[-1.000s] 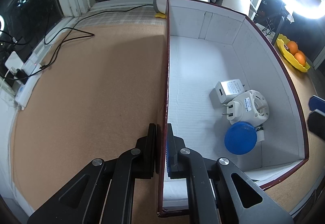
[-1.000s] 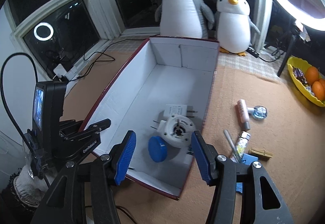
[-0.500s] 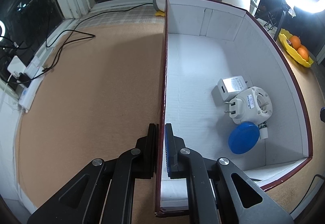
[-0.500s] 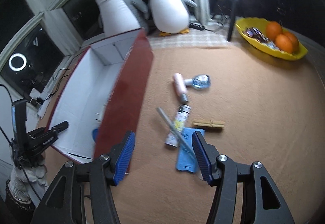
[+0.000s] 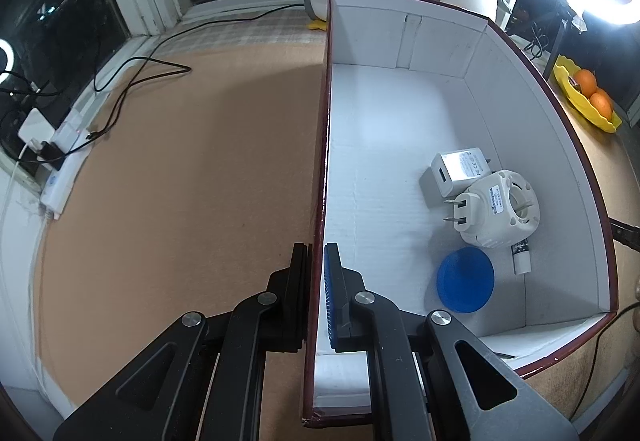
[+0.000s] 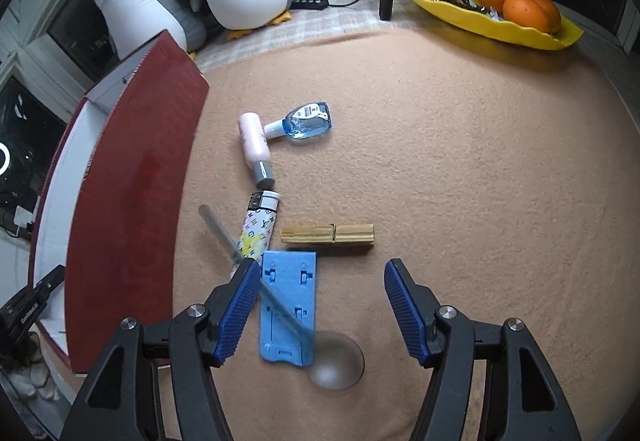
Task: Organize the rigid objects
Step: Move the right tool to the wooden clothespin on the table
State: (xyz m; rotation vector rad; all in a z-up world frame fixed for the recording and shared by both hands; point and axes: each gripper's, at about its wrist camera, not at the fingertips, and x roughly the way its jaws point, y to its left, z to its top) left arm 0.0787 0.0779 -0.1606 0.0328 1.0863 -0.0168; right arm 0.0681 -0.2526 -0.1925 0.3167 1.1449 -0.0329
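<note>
The left tool (image 5: 317, 281) is clenched on the box (image 5: 400, 145) wall; inside lie 2 white plugs (image 5: 476, 197) and a blue lid (image 5: 465, 279). The right tool (image 6: 318, 305) hangs released over the blue plate (image 6: 289, 305) on the table (image 6: 460, 161).

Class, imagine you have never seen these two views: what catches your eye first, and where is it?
The red box with white lining, its wall pinched by the left gripper, holds two chargers and a blue lid. On the tan mat, the open right gripper hovers above a blue plate, with a clothespin just beyond.
</note>
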